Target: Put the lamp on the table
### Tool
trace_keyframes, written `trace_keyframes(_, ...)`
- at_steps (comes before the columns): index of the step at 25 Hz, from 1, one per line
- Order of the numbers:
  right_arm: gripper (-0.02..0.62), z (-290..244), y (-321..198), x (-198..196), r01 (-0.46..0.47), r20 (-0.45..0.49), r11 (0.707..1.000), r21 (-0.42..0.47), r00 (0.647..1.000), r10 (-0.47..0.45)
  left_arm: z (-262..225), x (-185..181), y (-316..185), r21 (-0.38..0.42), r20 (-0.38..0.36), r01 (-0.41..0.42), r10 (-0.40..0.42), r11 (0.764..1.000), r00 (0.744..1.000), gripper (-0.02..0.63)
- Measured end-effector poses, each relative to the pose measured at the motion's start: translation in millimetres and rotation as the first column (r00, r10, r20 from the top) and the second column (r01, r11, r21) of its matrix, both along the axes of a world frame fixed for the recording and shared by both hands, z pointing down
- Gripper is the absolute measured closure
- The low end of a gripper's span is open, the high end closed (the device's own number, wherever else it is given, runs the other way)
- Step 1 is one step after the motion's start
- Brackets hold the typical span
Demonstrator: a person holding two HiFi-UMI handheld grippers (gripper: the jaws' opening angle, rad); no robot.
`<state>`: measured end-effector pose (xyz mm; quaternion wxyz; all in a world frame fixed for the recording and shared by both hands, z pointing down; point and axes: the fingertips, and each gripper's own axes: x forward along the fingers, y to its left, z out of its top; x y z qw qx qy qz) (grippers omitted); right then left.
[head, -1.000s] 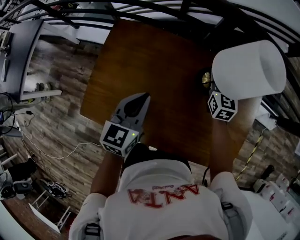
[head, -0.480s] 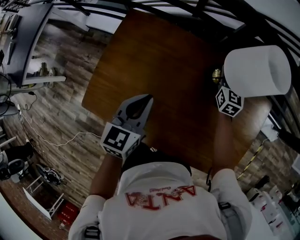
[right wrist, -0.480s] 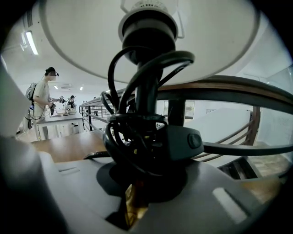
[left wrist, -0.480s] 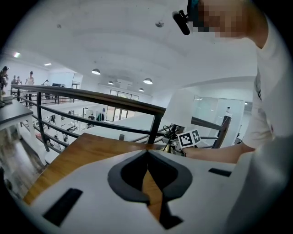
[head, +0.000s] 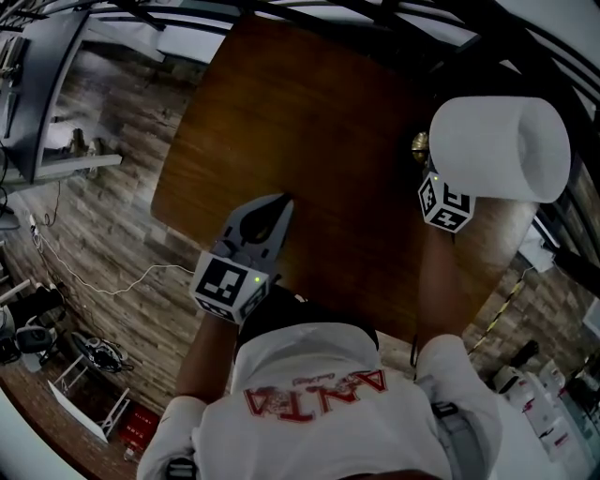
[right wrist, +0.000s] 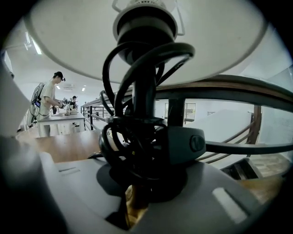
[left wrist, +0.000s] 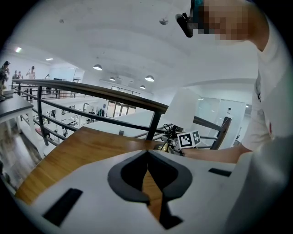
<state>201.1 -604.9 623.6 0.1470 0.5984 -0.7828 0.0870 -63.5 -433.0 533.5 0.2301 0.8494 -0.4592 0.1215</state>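
Observation:
The lamp has a white drum shade [head: 497, 148] and a brass stem [head: 419, 142] with black cord [right wrist: 137, 137] wound round it. My right gripper [head: 427, 171] is shut on that stem, holding the lamp tilted over the right side of the brown wooden table [head: 300, 122]. In the right gripper view the shade [right wrist: 137, 36] fills the top and the brass stem [right wrist: 132, 201] sits between the jaws. My left gripper [head: 281, 202] hovers over the table's near left part, shut and empty. In the left gripper view it [left wrist: 147, 154] faces the shade [left wrist: 183, 112].
A black railing [head: 375, 14] runs round the table's far and right sides. Wood-plank floor [head: 103, 216] lies to the left, with a thin cable [head: 122, 286] and a dark desk [head: 47, 94]. A person [right wrist: 48, 98] stands at a counter in the distance.
The right gripper and lamp drifted slightly right, then back left, still held over the table's right side. The left gripper has hardly moved.

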Motion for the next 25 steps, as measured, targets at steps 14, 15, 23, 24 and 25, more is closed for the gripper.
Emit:
trace_keyframes(14,0.334,20.6,22.5,-7.2,0.015,0.073,0.994,-0.108,0.997,-0.007,-6.4,1.7,12.9,-0.006,-0.003,-0.045,0.045,0.999,0.999,0.597)
trace_keyframes(15,0.322,21.5,28.1,-6.8,0.014,0.081,0.992,-0.123,0.997,-0.005,-8.8,0.9,15.3,-0.002,-0.004,-0.049,0.049,0.999,0.999,0.597)
trace_keyframes(23,0.314,20.6,87.3,-5.4,-0.037,0.092,0.983,-0.181,0.994,0.055,-31.2,-13.2,33.2,0.039,-0.010,-0.094,0.095,0.995,0.995,0.597)
trace_keyframes(24,0.314,17.1,96.2,-6.4,-0.047,0.096,0.983,-0.179,0.993,0.065,-33.9,-16.2,35.3,0.047,-0.009,-0.100,0.101,0.994,0.995,0.597)
trace_keyframes(25,0.316,12.8,104.9,-8.2,-0.052,0.100,0.982,-0.179,0.992,0.071,-38.1,-18.6,37.0,0.058,-0.011,-0.106,0.107,0.993,0.994,0.597)
